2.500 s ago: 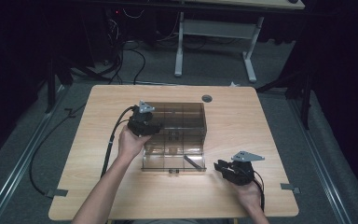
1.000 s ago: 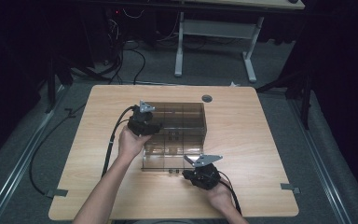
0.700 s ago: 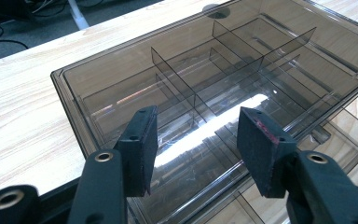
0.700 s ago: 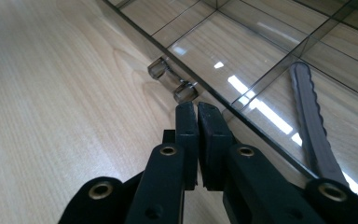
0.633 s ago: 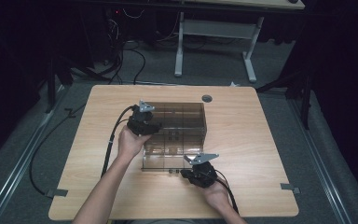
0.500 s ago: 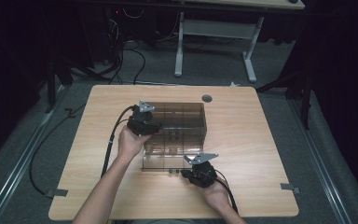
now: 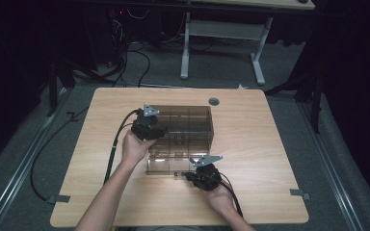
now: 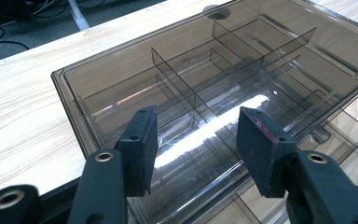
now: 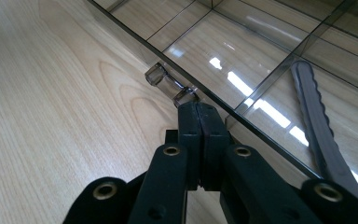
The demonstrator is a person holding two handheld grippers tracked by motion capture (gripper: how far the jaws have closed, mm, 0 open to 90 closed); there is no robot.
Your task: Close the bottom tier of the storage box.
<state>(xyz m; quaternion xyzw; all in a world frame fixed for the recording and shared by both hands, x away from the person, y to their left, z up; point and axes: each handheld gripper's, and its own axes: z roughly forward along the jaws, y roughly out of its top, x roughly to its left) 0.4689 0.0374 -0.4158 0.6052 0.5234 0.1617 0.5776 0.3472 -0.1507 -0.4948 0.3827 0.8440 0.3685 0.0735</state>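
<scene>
The smoky clear plastic organizer box [image 7: 180, 137] sits mid-table, its hinged lid lying open toward the near side. The right gripper [image 9: 198, 114], jaws pressed together with nothing seen between them, noses against the near edge beside a small clear latch tab [image 9: 170, 86]. The left gripper [image 8: 193, 140] hovers over the box's far left corner, jaws spread and pinching nothing. To lift the lid cleanly, I'd slide the closed tip under the edge, keep it low, and brace the box with the left. A dark serrated strip [image 9: 317, 121] lies under the clear panel.
</scene>
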